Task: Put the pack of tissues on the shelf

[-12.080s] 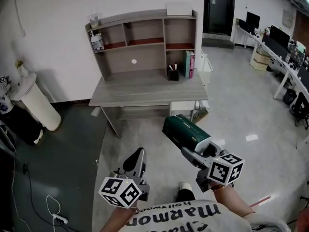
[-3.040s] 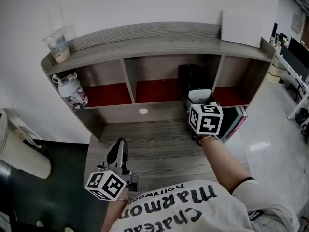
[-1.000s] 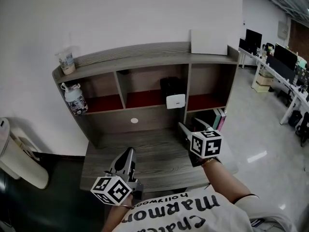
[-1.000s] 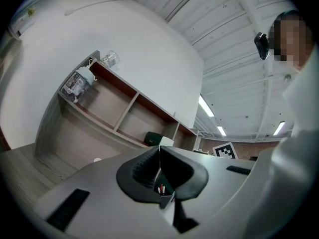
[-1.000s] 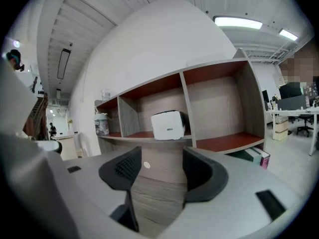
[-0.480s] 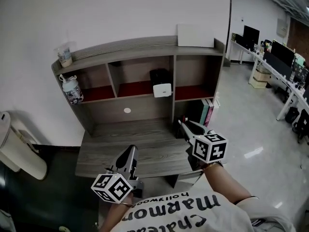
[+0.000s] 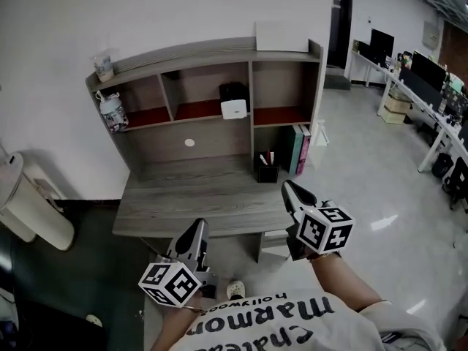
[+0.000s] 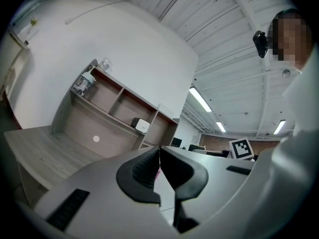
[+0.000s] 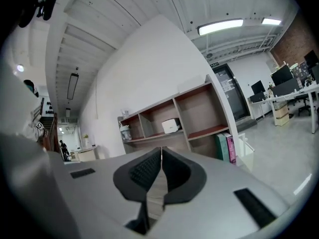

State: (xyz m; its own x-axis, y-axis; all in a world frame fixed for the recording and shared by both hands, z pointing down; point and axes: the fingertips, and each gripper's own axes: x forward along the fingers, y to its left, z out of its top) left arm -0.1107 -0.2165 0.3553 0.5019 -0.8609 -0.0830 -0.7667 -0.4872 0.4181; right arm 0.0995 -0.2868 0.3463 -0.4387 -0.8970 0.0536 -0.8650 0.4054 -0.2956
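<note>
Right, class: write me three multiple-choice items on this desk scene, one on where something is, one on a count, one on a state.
1. Where is the pack of tissues?
A on the floor
B in the middle upper compartment of the shelf
C gripped in tongs

2. How many compartments make up the shelf's upper row?
A two
B three
C five

3. How do the left tongs stand?
A wide open
B shut on the pack
C shut, nothing between them

Key:
1 B, its white end faces out of the middle compartment.
2 B, the head view shows three openings side by side.
3 C, the left gripper view shows the pads together with nothing held.
</note>
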